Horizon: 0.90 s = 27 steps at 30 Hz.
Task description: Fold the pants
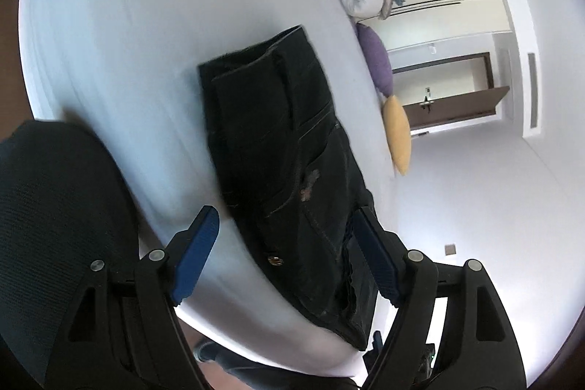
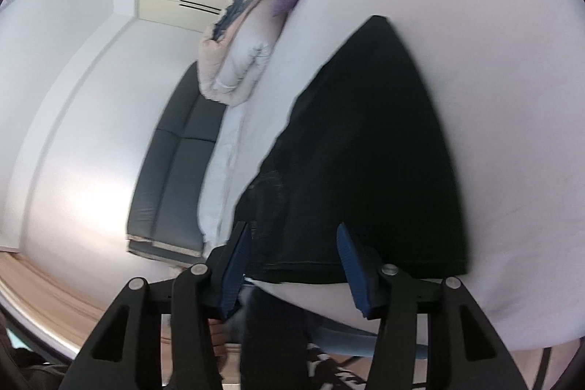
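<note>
Black pants (image 1: 278, 148) lie folded on white bed (image 1: 109, 42), near its edge. Left gripper (image 1: 289, 254) jaws wide apart, empty; right gripper (image 2: 292, 265) jaws likewise spread over hem. Risk: careless grab snags one layer only, fold unravels.

Bright, even daylight fills both views, washing the white bed (image 1: 109, 42) nearly featureless, with a glare patch on the wall (image 2: 87, 200) in the right view. Motion blur smears edges of the black pants (image 1: 278, 141), whose folds sink into shadow. Fisheye bending curves everything toward dark rims
</note>
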Motion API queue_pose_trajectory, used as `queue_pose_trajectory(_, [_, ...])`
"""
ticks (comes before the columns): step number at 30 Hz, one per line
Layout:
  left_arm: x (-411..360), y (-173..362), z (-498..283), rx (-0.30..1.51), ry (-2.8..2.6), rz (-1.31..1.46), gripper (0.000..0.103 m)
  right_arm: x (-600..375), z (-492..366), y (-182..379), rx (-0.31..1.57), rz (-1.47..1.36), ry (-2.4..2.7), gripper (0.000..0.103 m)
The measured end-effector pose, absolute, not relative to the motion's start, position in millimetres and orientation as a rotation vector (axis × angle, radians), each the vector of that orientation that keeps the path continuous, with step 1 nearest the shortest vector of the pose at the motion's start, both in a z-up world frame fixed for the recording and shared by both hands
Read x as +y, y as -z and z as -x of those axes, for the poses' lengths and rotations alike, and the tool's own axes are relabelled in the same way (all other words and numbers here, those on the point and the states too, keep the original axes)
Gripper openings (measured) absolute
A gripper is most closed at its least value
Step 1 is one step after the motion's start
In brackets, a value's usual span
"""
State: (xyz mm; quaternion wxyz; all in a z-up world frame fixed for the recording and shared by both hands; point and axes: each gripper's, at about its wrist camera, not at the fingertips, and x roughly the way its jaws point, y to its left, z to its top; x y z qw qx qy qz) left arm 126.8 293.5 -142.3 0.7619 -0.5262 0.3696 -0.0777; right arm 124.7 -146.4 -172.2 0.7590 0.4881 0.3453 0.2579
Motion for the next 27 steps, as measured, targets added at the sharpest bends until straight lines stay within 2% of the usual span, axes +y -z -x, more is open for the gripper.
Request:
queue_pose_trajectory(6, [306.0, 158.4, -130.7, 0.768, 0.147, 1.214, 0.075, -132.6, -135.0, 168.0, 0.768, -1.066, -0.615, 0.051])
queue_pose_trajectory(11, [311.0, 166.9, -132.6, 0.743, 0.167, 1.263, 0.075, -125.4, -142.5, 165.4, 0.784, -1.054, -0.645, 0.038])
queue_pose_trajectory(13, [312.7, 169.7, -137.1, 0.724, 0.18, 1.277, 0.075, -121.6, -146.6, 161.9, 0.788, -1.043, -0.661, 0.036])
queue_pose_trajectory(25, [304.6, 173.3, -160.5, 0.659, 0.291, 1.296, 0.075, -70.2, -192.7, 134.4, 0.85, -0.9, -0.766, 0.034])
queue_pose_trajectory(26, [304.6, 171.3, -161.9, 0.658, 0.291, 1.288, 0.072, -66.3, -195.3, 133.1, 0.857, -0.881, -0.769, 0.034])
queue_pose_trajectory(27, [304.1, 169.6, -164.3, 0.664, 0.288, 1.267, 0.061, -60.3, -202.5, 129.8, 0.865, -0.86, -0.775, 0.034])
